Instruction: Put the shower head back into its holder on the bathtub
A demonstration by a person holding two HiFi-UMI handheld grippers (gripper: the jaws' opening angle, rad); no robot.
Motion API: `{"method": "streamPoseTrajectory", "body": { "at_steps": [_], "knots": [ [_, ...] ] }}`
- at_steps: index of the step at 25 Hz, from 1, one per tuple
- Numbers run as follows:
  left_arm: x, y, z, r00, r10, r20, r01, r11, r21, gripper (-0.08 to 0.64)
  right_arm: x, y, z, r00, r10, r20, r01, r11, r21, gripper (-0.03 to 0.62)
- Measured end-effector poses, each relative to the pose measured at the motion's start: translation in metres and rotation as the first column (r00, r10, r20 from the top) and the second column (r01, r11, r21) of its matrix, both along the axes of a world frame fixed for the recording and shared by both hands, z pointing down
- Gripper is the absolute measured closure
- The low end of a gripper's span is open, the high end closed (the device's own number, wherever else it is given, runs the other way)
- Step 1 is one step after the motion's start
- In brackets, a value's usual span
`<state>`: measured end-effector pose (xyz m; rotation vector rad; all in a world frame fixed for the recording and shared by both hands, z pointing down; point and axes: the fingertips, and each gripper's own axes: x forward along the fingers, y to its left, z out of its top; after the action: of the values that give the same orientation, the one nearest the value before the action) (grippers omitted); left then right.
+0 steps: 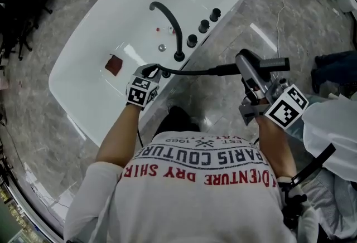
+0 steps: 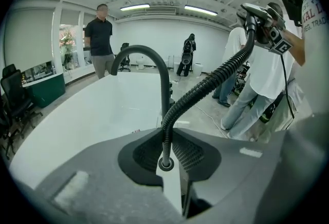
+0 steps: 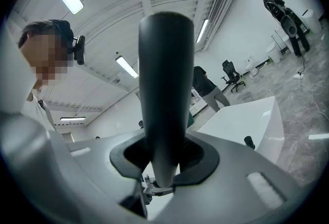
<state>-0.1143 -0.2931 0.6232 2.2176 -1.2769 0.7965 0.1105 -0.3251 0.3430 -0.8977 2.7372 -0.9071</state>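
My left hand-held gripper (image 1: 152, 73) sits at the near rim of the white bathtub (image 1: 95, 52), near the base of the curved black faucet (image 1: 170, 22). It is clenched on the ribbed black hose (image 1: 189, 72). The hose runs rightward off the tub to the shower head (image 1: 246, 68). My right hand-held gripper (image 1: 254, 87) grasps the shower head by its dark handle, clear of the rim, over the marble floor (image 1: 312, 24).

Bathtub (image 1: 78, 77) was glossy white. Faucet (image 1: 169, 20), knobs (image 1: 203, 25) and ribbed hose (image 1: 189, 72) were black. Shower head (image 1: 249, 73) was dark grey. Left gripper (image 1: 152, 73) and right gripper (image 1: 254, 97) had grey fingers (image 2: 92, 182); cubes bore black-and-white square markers. Floor (image 1: 234, 30) was grey, marbled. Shirt (image 1: 201, 192) was white with red and dark lettering. Patch (image 1: 114, 63) in bathtub was red-brown.
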Motion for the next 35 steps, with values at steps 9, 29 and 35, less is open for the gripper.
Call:
{"method": "streamPoseTrajectory", "body": {
  "at_steps": [9, 29, 35],
  "knots": [
    [0.013, 0.013, 0.038, 0.999, 0.053, -0.006, -0.054, 0.995, -0.082, 0.497, -0.029, 0.001, 0.003, 0.998, -0.055, 0.006, 0.055, 0.998, -0.012, 0.483],
    [0.018, 0.031, -0.011, 0.984, -0.031, -0.177, 0.029, 1.0, -0.012, 0.557, -0.074, 0.0, 0.033, 0.985, -0.142, -0.099, 0.141, 0.99, -0.018, 0.483],
    [0.0, 0.028, -0.07, 0.964, -0.068, -0.258, 0.098, 0.99, 0.106, 0.557, -0.108, -0.001, 0.053, 0.971, -0.183, -0.155, 0.184, 0.983, -0.009, 0.483]
  ]
}}
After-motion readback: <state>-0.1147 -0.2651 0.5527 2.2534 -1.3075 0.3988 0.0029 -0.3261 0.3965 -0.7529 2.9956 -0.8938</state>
